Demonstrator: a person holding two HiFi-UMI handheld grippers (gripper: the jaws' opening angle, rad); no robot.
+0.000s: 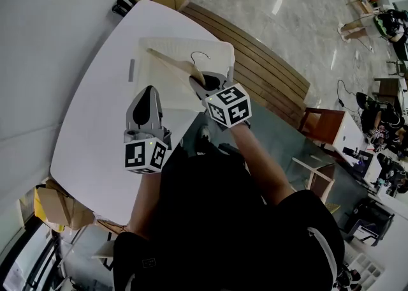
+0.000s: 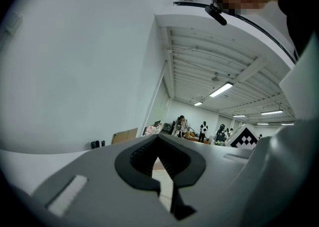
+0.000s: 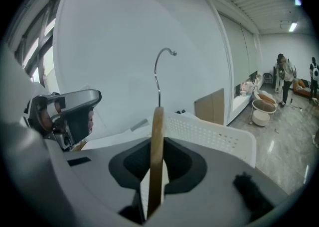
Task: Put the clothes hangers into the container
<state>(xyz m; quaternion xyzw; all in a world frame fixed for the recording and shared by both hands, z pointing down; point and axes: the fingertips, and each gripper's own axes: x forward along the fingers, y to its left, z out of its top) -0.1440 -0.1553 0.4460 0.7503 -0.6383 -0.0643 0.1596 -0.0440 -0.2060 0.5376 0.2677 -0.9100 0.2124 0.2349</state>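
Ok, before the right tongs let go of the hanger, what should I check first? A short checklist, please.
1. Right tongs grip the light wooden clothes hanger with the metal hook: ok, shut on the wood.
2. Hanger is over the white perforated plastic container: ok in the head view.
3. Hanger already rests inside the container: cannot tell.
4. Left tongs out of the way: ok, empty, over the white table beside the container.
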